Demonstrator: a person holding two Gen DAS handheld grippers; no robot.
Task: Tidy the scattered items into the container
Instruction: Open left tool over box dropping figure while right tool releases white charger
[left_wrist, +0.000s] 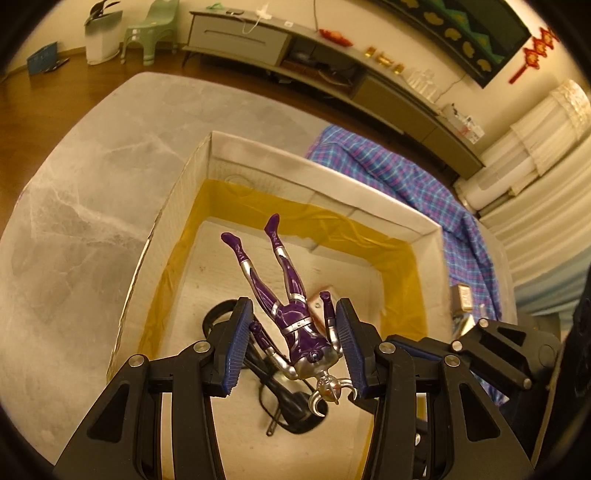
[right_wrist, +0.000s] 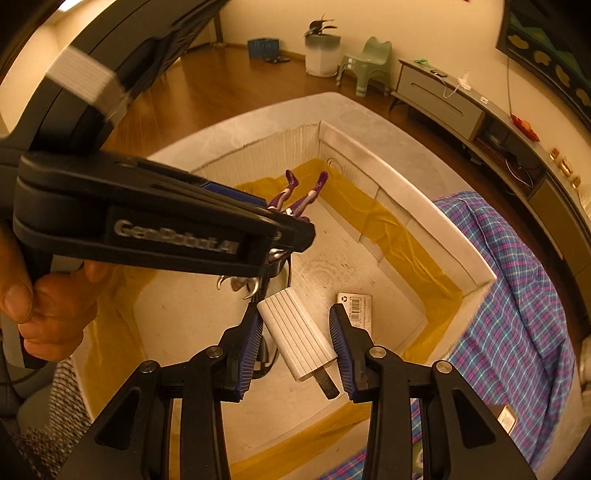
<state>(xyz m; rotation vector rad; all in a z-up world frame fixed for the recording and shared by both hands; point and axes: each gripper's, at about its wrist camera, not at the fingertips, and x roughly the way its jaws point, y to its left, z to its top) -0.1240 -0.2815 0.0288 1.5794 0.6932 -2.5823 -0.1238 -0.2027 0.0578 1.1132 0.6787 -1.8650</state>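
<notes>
A white foam box (left_wrist: 317, 184) lined with yellow tape lies below both grippers. My left gripper (left_wrist: 294, 302) is shut on a purple and silver action figure (left_wrist: 295, 321), pinched across its arms, head toward the camera, legs hanging over the box. In the right wrist view my right gripper (right_wrist: 295, 308) is shut on a white charger plug (right_wrist: 295, 332), held tilted above the box floor (right_wrist: 332, 258). There the left gripper (right_wrist: 295, 232) reaches in from the left in a person's hand, with the figure's legs (right_wrist: 295, 205) showing past it.
A black corded item (left_wrist: 280, 402) and a small barcoded carton (right_wrist: 356, 304) lie inside the box. A blue plaid cloth (right_wrist: 517, 295) is draped beside the box on the grey marbled table (left_wrist: 92, 221). A low cabinet (left_wrist: 332, 59) and a green stool (left_wrist: 147, 33) stand behind.
</notes>
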